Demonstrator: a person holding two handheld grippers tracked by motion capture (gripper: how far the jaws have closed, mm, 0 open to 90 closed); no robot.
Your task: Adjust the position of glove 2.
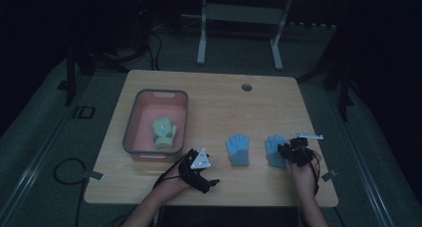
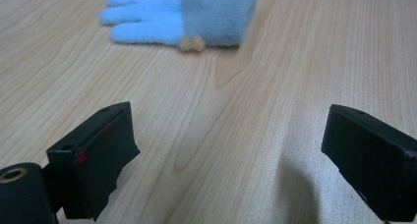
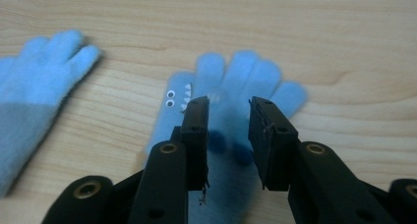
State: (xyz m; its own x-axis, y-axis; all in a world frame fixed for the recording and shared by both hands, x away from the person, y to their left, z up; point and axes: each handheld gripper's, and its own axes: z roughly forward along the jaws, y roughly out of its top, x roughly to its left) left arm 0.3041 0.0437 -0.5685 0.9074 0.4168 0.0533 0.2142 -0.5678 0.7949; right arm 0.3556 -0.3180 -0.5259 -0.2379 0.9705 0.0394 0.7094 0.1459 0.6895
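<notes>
Hovering over the right-hand blue glove, our right hand-held gripper has its jaws parted to a narrow gap, with the glove's palm showing between them; the pads do not seem to press the fabric, so we read it as not gripping. In the high view this right hand-held gripper sits at the lower right of the frame, over the glove's cuff end.

We judge the step in hand to be the pickup of this glove, with the jaws set just above it. The next move calls for lowering a little more, pinching a fold of the soft knit near the palm or cuff, then lifting and carrying it toward the grey-rimmed pink bin at the left of the frame, where a green glove already lies.

Our left hand-held gripper rests low at the bottom centre with its jaws wide and nothing between them; over them, in the left gripper view, the second blue glove lies at the top of the frame.

On the bench the targeted glove lies flat, its long axis running up and down the frame, fingers pointing to the top and cuff toward us. Its thumb bears a small face with eyes and teeth. The second blue glove lies just left of it, parallel and apart.
</notes>
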